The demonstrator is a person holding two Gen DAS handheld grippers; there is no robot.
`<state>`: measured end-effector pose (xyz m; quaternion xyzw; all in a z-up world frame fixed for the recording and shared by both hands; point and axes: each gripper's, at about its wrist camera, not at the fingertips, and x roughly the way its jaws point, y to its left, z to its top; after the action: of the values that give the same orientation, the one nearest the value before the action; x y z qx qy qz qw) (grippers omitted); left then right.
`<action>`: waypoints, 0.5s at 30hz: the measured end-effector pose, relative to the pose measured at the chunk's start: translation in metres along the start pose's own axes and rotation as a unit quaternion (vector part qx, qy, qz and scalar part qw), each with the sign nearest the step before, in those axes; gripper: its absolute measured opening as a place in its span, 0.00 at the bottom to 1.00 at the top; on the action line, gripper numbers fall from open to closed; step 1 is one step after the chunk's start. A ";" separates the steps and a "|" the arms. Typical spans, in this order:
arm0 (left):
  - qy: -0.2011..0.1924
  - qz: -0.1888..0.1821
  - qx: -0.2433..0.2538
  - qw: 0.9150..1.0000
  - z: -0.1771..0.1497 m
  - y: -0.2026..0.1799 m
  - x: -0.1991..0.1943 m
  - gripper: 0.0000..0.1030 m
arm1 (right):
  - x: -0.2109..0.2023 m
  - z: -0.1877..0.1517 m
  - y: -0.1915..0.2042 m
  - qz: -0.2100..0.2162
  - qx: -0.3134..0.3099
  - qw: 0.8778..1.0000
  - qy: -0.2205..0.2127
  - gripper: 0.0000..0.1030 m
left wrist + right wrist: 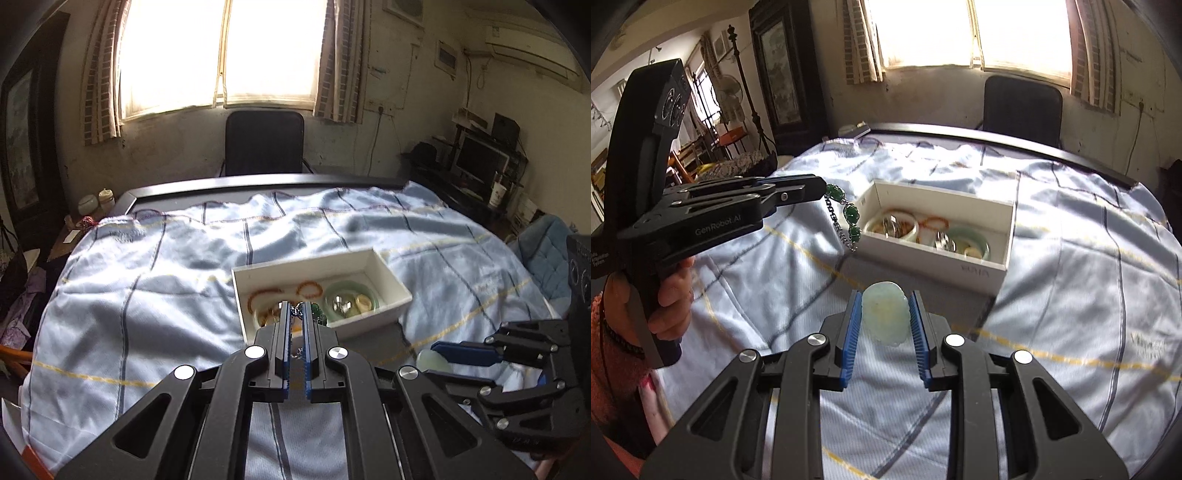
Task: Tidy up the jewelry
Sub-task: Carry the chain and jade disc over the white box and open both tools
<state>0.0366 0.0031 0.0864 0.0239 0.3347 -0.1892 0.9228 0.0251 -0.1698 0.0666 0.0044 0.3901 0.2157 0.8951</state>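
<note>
The white box [934, 236] is taken as the landmark. Its open top is unobstructed from above, but its floor is crowded: bangles [894, 229] and a pale green dish [971, 243] fill it, so little bare floor is left. Just beside its near-left corner, the approach is blocked by the left claw [822, 190], from which a green bracelet [846, 218] hangs over the cloth. In front of its near wall, the right claw [884, 314] is held, closed on a pale jade pendant [886, 317]. To the right of the box and behind it, wide stretches of rumpled blue cloth [1089, 240] on the desk lie free. Beyond the desk's far edge, passage is limited by a black chair [264, 142].
</note>
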 end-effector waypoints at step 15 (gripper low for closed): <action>0.042 0.014 -0.044 0.998 0.035 0.021 0.064 0.05 | 0.057 0.063 -0.045 -0.018 0.047 0.999 0.020 0.25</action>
<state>0.1104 -0.0050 0.0722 -0.0040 0.3804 -0.1605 0.9108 0.1205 -0.1780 0.0624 0.0353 0.4182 0.1809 0.8895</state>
